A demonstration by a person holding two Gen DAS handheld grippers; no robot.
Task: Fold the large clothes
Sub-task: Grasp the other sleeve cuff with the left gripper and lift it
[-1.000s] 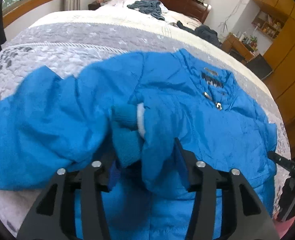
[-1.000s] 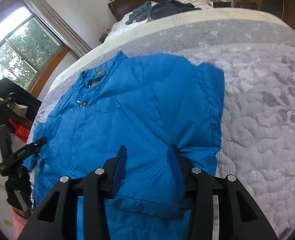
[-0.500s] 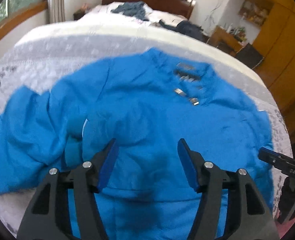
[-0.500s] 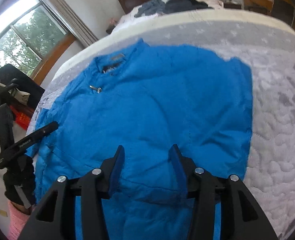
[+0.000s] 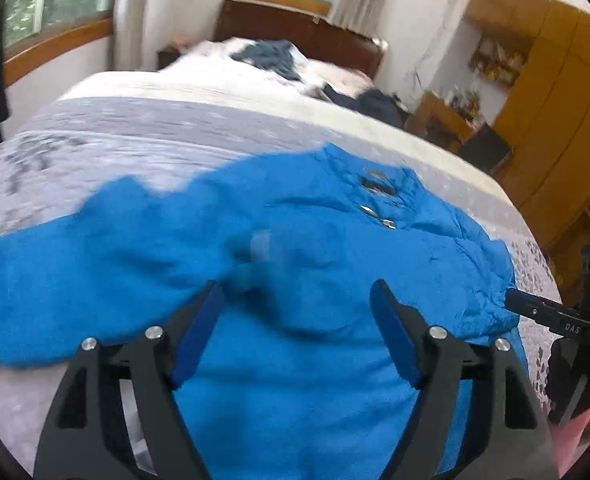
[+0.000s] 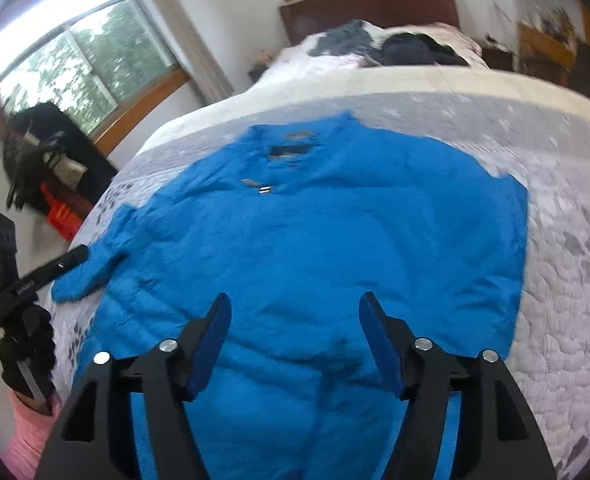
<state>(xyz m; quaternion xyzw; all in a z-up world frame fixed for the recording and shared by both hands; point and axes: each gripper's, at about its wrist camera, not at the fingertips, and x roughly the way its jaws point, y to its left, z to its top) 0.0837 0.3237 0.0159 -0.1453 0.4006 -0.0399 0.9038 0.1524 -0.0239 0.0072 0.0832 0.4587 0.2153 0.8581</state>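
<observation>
Nearest the cameras, the left gripper (image 5: 297, 330) is hovering with its jaws spread wide and nothing between them, and the right gripper (image 6: 293, 338) is hanging likewise released and empty, both just above the lower body of the blue puffer jacket (image 6: 335, 248).

The jacket is lying front-up on the grey quilted bedspread (image 6: 567, 240), collar pointing away toward the headboard, with its right side edge lying fairly straight in the right wrist view. In the left wrist view one sleeve (image 5: 67, 264) is trailing out to the left across the quilt, its knitted cuff (image 6: 81, 280) showing at the bed's edge in the other view.

The padded fabric is looking soft, light and puffy, probably a little slick, so it will likely spring back unless pressed flat. A sensible hold would be the sleeve near its cuff, or the hem corners, pinching through the full thickness.

Farther off, dark clothes (image 6: 419, 50) are sitting heaped near the wooden headboard (image 5: 295, 36), well apart from the jacket and not obstructing. Nothing on the quilt is blocking the fold.
</observation>
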